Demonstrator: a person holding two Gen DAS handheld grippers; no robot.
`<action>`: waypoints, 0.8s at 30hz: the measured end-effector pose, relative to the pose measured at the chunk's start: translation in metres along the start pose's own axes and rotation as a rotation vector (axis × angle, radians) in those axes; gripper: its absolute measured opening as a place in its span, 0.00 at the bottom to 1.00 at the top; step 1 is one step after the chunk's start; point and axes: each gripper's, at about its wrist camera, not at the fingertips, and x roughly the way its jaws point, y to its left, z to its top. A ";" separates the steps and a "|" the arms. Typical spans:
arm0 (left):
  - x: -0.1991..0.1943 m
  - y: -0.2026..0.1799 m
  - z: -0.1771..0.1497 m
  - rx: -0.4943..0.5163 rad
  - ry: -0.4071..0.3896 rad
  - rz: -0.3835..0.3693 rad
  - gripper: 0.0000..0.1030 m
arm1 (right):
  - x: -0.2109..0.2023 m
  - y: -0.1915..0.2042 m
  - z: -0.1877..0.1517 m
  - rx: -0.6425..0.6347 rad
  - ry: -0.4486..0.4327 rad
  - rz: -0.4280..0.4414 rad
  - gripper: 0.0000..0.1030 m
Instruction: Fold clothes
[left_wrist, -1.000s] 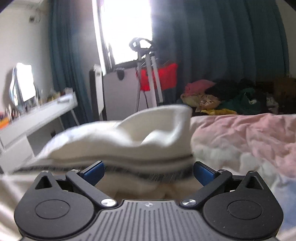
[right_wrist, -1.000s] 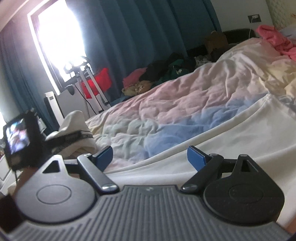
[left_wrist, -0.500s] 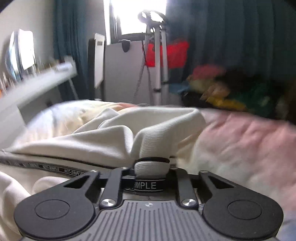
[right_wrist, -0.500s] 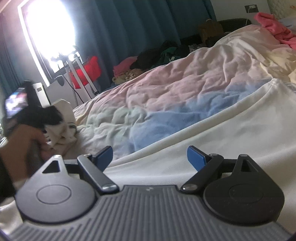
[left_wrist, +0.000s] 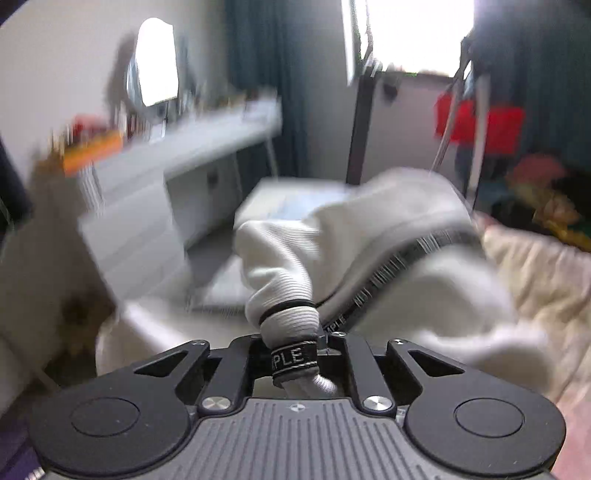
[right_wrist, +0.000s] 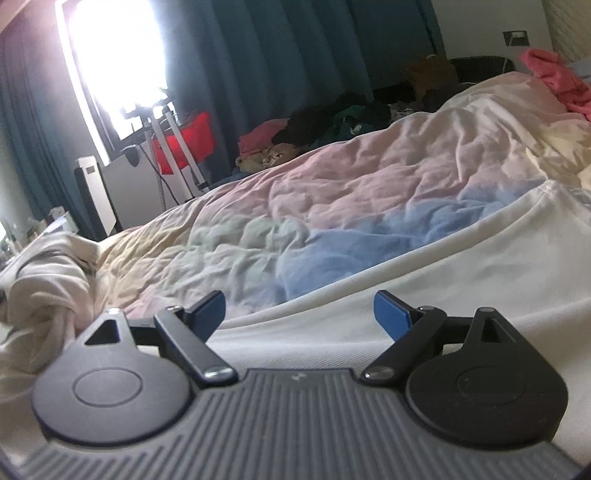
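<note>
A cream-white garment (left_wrist: 373, 254) with a black lettered band lies bunched on the bed. My left gripper (left_wrist: 295, 350) is shut on its ribbed cuff and black band, and holds that part lifted; the view is blurred by motion. In the right wrist view the garment's flat white cloth (right_wrist: 461, 266) spreads under and ahead of my right gripper (right_wrist: 299, 312), which is open and empty just above it. The bunched end (right_wrist: 48, 280) shows at the left.
A pastel pink, blue and yellow duvet (right_wrist: 369, 199) covers the bed. A white desk (left_wrist: 207, 147) with a mirror stands left of the bed. A tripod with a red cloth (right_wrist: 184, 144), a clothes pile (right_wrist: 325, 129) and dark curtains are by the window.
My left gripper closed on the garment's cuff and has swung left with it, lifting it. My right gripper stayed open and barely moved. The left hand has left the right wrist view.
</note>
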 end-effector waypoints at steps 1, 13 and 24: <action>-0.011 0.000 -0.003 -0.001 -0.007 -0.017 0.19 | 0.002 0.002 0.000 -0.009 0.005 0.002 0.86; -0.138 0.002 -0.045 -0.018 -0.094 -0.219 0.86 | -0.008 0.018 -0.004 -0.057 0.009 0.088 0.86; -0.214 -0.010 -0.103 -0.054 -0.168 -0.414 0.93 | -0.019 0.029 -0.016 -0.056 0.085 0.277 0.81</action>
